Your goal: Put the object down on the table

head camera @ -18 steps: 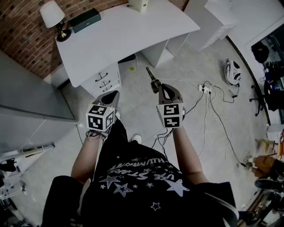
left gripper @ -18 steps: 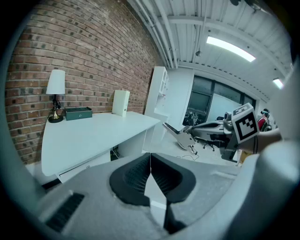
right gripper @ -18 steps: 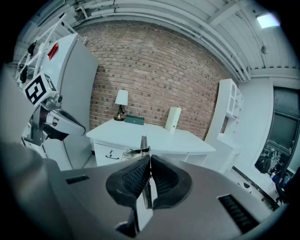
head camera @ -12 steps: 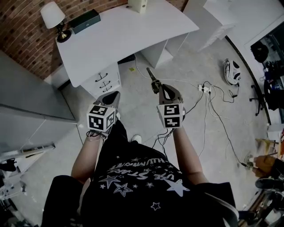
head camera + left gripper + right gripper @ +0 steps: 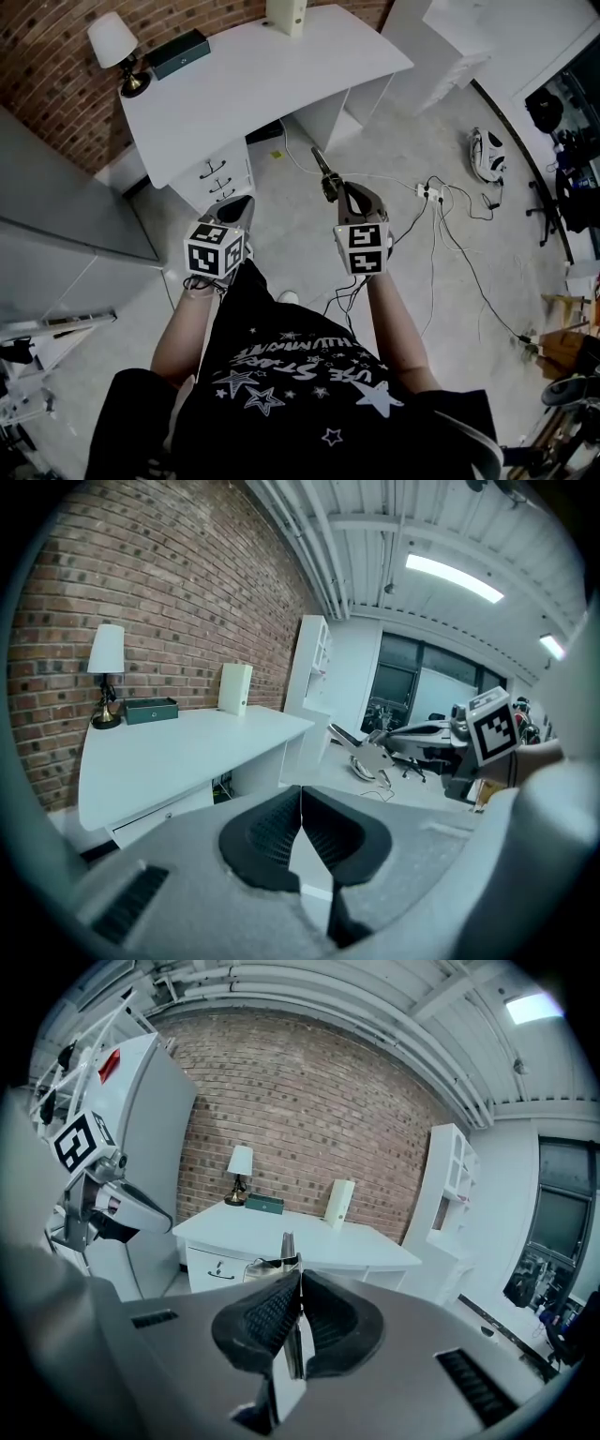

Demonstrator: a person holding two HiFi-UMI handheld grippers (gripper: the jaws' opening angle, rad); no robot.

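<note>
Fingers [image 5: 265,1321] of the right gripper [image 5: 297,1283] are pressed together on a tool [image 5: 287,1243], pinching its thin flat metal edge-on between the dark ribbed pads. The tool is silvery and shiny. It has a flat plate close to the jaws and a slim, darker arm that juts past the fingertips. In the head view that arm points forward and a little left, toward the table [image 5: 262,75], while the tool hangs in the air over the grey floor [image 5: 394,150], in front of the table's near edge and not touching it. From the left gripper view the tool shows side-on, plate low and narrow arm slanting up.

Pads [image 5: 267,841] of the left gripper [image 5: 301,803] meet at the tips with nothing between them. The white table carries a lamp [image 5: 111,39] and a dark green box [image 5: 178,53] near the brick wall.
</note>
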